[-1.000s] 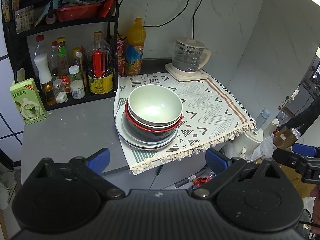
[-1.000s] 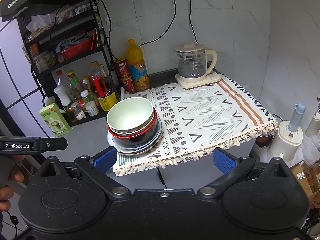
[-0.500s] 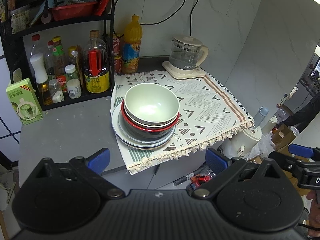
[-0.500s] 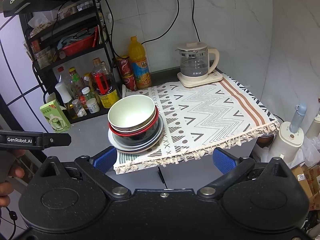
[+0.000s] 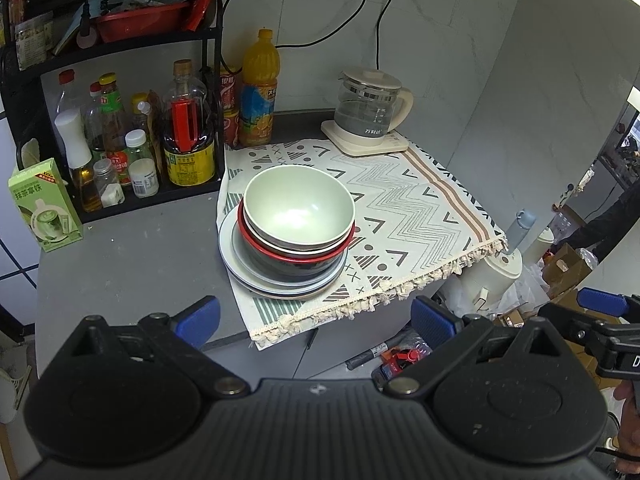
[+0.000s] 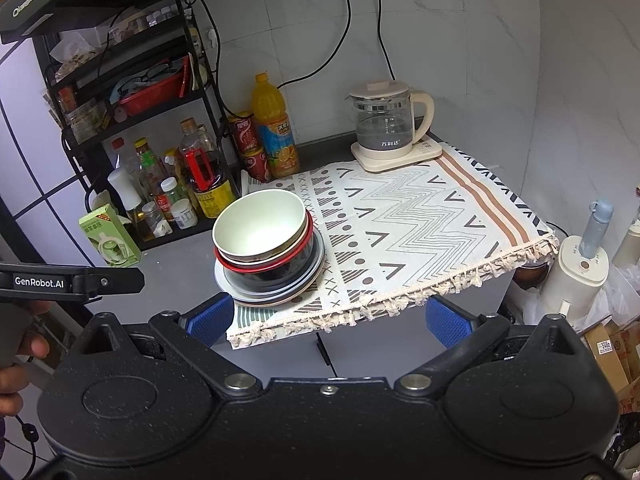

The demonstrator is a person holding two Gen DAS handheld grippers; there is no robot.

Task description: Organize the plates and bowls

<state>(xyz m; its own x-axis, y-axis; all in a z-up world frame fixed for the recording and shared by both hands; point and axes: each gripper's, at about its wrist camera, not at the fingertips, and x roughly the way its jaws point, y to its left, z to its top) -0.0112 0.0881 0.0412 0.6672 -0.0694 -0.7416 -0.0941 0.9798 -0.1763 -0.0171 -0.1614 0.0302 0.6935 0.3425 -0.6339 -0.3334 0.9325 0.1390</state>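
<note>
A pale green bowl [image 5: 299, 212] tops a stack of a white bowl, a red-rimmed black bowl [image 5: 292, 261] and several grey plates [image 5: 236, 264], on the left part of a patterned cloth [image 5: 416, 216]. The stack also shows in the right wrist view [image 6: 260, 232]. My left gripper [image 5: 316, 322] is open and empty, short of the counter's front edge, below the stack. My right gripper [image 6: 328, 318] is open and empty, also in front of the counter.
A glass kettle [image 5: 370, 110] on its base stands at the back right of the cloth. An orange juice bottle [image 5: 259, 88], cans and a black rack of sauce bottles [image 5: 132, 140] line the back left. A green carton [image 5: 42, 204] stands at the left. Appliances stand below, right [image 6: 580, 276].
Both views drifted slightly; the stack sits a little nearer and more central. Both grippers stay open. Nothing on the counter has moved.
</note>
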